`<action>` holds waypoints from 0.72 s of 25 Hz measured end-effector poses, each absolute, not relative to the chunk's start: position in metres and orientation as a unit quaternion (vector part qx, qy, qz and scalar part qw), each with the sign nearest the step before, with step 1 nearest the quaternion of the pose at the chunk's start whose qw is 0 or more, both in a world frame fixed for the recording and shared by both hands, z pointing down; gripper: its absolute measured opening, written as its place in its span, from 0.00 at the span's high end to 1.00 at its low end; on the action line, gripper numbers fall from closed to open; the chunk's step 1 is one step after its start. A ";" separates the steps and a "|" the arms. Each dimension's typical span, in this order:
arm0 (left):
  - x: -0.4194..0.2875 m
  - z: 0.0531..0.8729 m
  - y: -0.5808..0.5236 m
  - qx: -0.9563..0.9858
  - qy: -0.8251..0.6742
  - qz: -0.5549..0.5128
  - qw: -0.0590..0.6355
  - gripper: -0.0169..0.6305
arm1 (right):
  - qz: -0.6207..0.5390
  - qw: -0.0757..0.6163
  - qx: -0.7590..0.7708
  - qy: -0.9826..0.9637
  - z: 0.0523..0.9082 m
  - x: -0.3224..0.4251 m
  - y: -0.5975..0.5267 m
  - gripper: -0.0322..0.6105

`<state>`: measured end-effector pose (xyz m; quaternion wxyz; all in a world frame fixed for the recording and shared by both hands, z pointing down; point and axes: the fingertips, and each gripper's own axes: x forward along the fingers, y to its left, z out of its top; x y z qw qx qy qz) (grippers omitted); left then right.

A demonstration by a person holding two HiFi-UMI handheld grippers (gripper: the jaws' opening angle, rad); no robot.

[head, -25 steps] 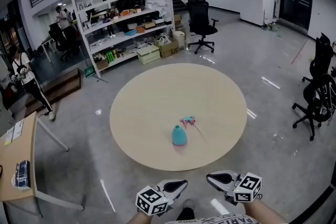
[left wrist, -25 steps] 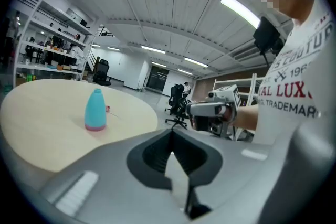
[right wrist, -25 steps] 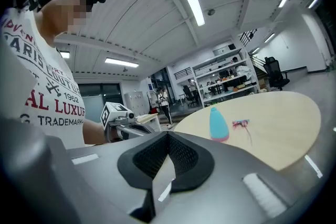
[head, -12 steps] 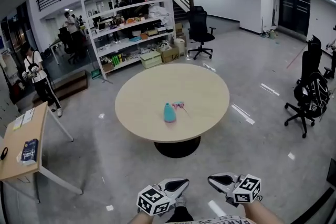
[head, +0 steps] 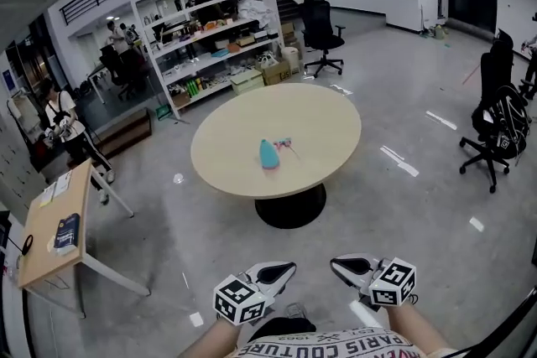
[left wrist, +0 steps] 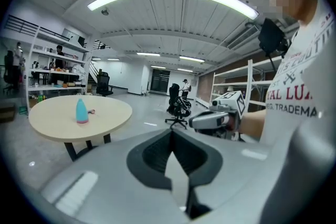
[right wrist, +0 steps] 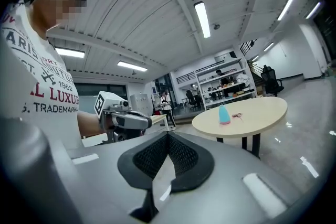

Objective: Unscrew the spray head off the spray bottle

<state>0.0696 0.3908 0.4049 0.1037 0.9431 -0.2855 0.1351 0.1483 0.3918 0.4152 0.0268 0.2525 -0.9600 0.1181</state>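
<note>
1. The spray bottle (head: 268, 154) stands upright near the middle of the round table (head: 323, 117). It is a small teal body, wide at the bottom and narrow at the top, and I see no head on its neck.
2. The spray head (head: 284, 144) lies on the table top just beside the bottle, on its right in the head view. It looks pink with some teal, so I judge that the unscrewing is already done.
3. The bottle looks to me like thin plastic, light and easy to tip, with a smooth, rounded and rather slippery wall. I would take it low on the wide part, not by the neck. The head is small and stiff, and its collar is the best place to hold it.
4. The left gripper (head: 288, 268) has its jaws pressed together with nothing between them. It is held over the floor close to the person's body, well apart from the table.
5. The right gripper (head: 337, 266) is closed and empty as well, beside the left one.
6. Behind the table stand a shelf rack (head: 210, 38) and an office chair (head: 321, 25).
</note>
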 end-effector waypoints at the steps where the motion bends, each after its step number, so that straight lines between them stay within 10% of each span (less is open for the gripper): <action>1: 0.075 0.405 0.392 0.943 -0.287 0.134 0.104 0.97 | 0.113 0.031 0.256 -0.960 0.415 0.153 0.394 0.95; 18: 0.072 0.396 0.387 0.942 -0.301 0.117 0.092 0.97 | 0.109 0.037 0.261 -0.958 0.414 0.150 0.394 0.95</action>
